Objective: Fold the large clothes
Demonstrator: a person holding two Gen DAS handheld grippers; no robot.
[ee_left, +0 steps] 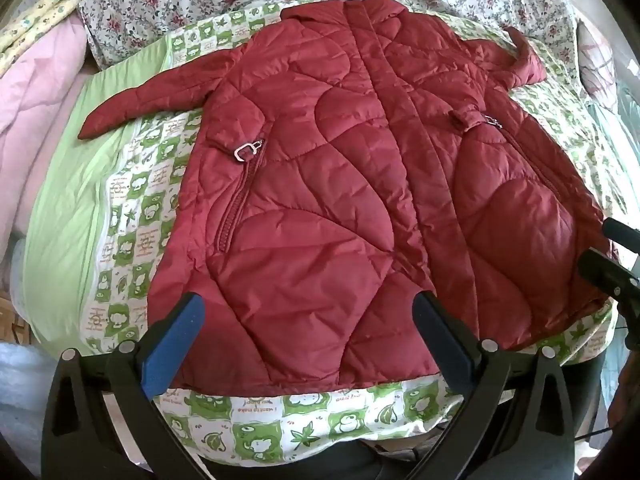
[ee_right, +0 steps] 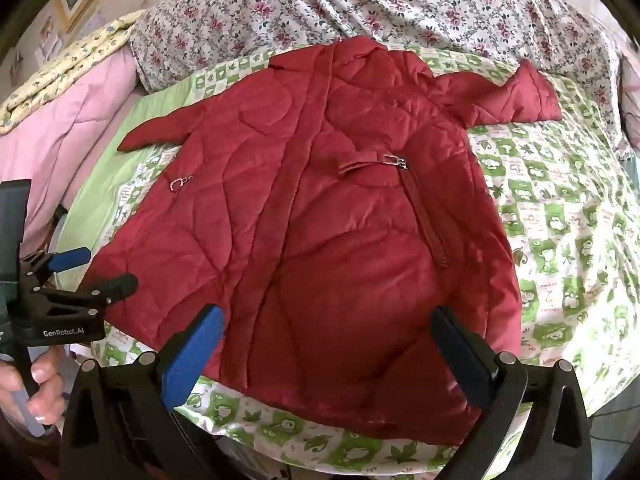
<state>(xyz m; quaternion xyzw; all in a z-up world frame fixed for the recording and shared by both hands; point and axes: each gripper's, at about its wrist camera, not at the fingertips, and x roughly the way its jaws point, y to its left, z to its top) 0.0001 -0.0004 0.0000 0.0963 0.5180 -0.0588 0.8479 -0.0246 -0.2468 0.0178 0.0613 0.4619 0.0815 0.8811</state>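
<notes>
A dark red quilted jacket (ee_left: 340,184) lies flat and front-up on a bed, collar at the far end, both sleeves spread out to the sides. It also shows in the right wrist view (ee_right: 320,232). My left gripper (ee_left: 308,312) is open and empty, hovering above the jacket's near hem on the left half. My right gripper (ee_right: 326,328) is open and empty above the near hem on the right half. The left gripper shows in the right wrist view (ee_right: 96,268), open beside the jacket's left edge. The right gripper's fingers (ee_left: 612,256) show at the left view's right edge.
The jacket rests on a green-and-white cartoon-print sheet (ee_left: 256,424). A floral quilt (ee_right: 360,4) lies bunched behind the collar. A pink quilt (ee_left: 36,108) and a yellow blanket (ee_right: 60,76) lie at the left. The bed's near edge runs just below the hem.
</notes>
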